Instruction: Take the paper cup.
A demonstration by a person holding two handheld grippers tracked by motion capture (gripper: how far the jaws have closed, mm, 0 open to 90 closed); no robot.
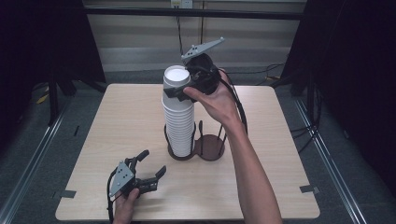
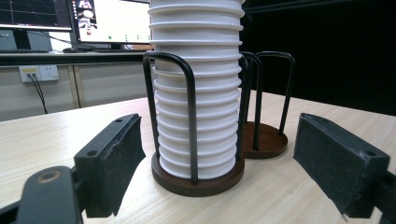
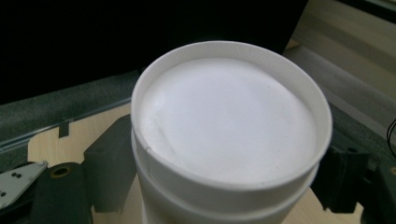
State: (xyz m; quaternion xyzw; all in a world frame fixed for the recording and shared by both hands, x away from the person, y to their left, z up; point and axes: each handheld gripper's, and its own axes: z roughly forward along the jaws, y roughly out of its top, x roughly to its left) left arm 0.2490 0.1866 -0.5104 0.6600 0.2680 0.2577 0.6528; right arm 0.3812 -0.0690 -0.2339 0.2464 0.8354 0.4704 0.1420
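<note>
While the right gripper (image 1: 173, 91) has its jaws set on either side of the top cup (image 3: 231, 135) of the white cup stack (image 1: 179, 116), seemingly just touching it, the person should squeeze gently so the thin wall does not buckle. A straight upward lift should free it from the stack in the wire holder (image 1: 208, 148) on the tabletop (image 1: 121, 121). The left gripper (image 1: 148, 164) rests low with jaws apart, holding nothing.
</note>
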